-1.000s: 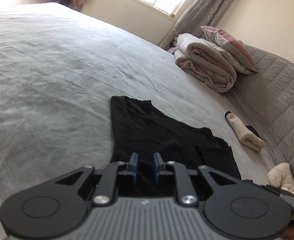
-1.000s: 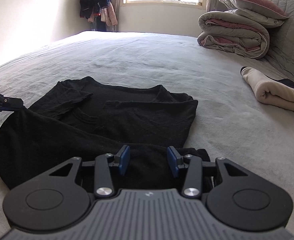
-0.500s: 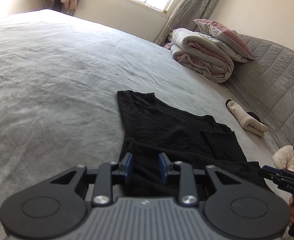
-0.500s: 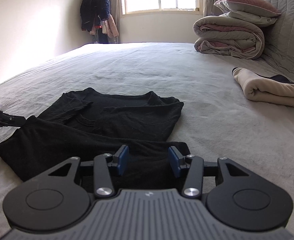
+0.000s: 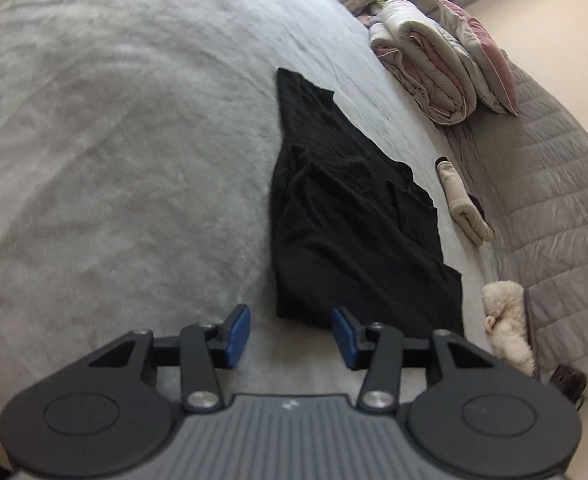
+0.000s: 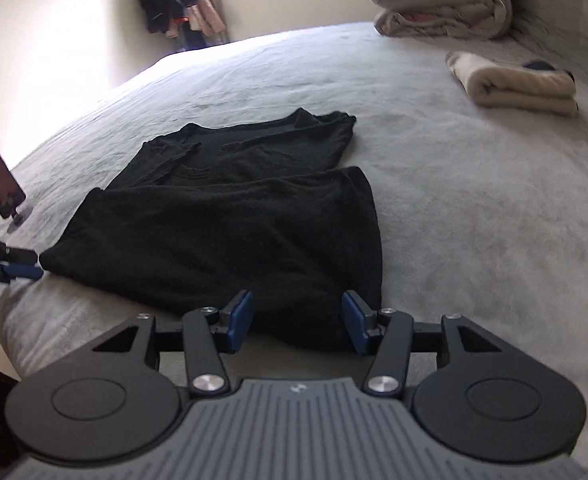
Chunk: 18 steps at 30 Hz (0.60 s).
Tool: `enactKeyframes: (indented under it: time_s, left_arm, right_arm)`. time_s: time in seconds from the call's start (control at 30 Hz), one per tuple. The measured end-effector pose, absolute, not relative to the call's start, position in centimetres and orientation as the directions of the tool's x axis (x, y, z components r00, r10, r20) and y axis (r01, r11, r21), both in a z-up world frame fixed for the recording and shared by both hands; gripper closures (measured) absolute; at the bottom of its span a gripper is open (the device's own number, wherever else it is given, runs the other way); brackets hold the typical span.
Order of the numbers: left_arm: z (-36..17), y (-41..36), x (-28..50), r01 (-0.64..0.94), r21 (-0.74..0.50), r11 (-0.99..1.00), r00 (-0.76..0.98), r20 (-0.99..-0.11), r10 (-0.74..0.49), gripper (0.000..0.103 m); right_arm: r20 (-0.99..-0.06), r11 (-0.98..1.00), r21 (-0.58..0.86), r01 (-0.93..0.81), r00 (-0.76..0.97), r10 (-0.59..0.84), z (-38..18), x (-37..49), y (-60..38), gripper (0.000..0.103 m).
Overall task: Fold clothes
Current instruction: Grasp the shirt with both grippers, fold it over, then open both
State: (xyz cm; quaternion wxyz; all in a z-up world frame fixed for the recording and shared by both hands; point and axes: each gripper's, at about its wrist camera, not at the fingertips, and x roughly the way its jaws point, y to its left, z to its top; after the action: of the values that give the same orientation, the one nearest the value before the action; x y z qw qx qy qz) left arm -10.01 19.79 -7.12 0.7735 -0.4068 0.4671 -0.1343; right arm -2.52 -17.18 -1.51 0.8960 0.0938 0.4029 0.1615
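Black knit shirt (image 6: 222, 224), half-folded on grey bed (image 6: 454, 200); left tongs (image 5: 290, 334) and right tongs (image 6: 296, 320) opening, empty, at its six-o'clock hem, apparently releasing the fold

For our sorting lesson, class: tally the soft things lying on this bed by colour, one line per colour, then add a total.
Black: 1, the black T-shirt
Cream: 2, the folded cream garment and the fluffy toy
Grey and pink: 2, the rolled quilt and the pillow
Total: 5
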Motion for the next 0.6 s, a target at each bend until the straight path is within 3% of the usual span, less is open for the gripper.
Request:
enactKeyframes:
  time_s: [0.1,0.27,0.37,0.43,0.5,0.57,0.6]
  left_arm:
    - [-8.9,19.5,-10.5,-0.260,-0.832,0.491,0.525,-0.548,-0.651,0.046]
    - [-10.2,17.7,-11.8,-0.283,-0.859,0.426,0.694,-0.490,-0.527,0.055]
    - [-10.7,16.8,-12.3,-0.298,-0.852,0.431,0.751,-0.488,-0.446,0.069]
    - [-10.8,16.7,-12.4,-0.322,-0.845,0.427,0.773,-0.495,-0.397,0.082]
    - [-10.9,16.8,-12.5,-0.349,-0.836,0.423,0.787,-0.506,-0.352,0.092]
    - [-10.8,17.6,-12.4,-0.372,-0.839,0.398,0.799,-0.507,-0.322,0.093]
    - [-10.6,17.8,-12.3,-0.382,-0.835,0.395,0.803,-0.512,-0.304,0.093]
  right_arm:
    - [-0.666,0.804,0.589,-0.085,0.513,0.542,-2.4,-2.8,-18.0,0.045]
    - [-0.601,0.705,0.709,0.019,0.537,0.591,-4.8,-2.7,-17.6,0.045]
    - [-0.526,0.613,0.786,0.087,0.615,0.587,-5.6,-2.6,-18.8,0.046]
    - [-0.486,0.542,0.828,0.147,0.670,0.561,-6.2,-2.5,-20.0,0.053]
    - [-0.478,0.478,0.851,0.217,0.699,0.533,-6.8,-2.5,-21.2,0.072]
    - [-0.496,0.447,0.849,0.281,0.717,0.491,-7.0,-2.5,-22.4,0.092]
    - [-0.504,0.431,0.847,0.310,0.726,0.469,-7.1,-2.5,-23.0,0.093]
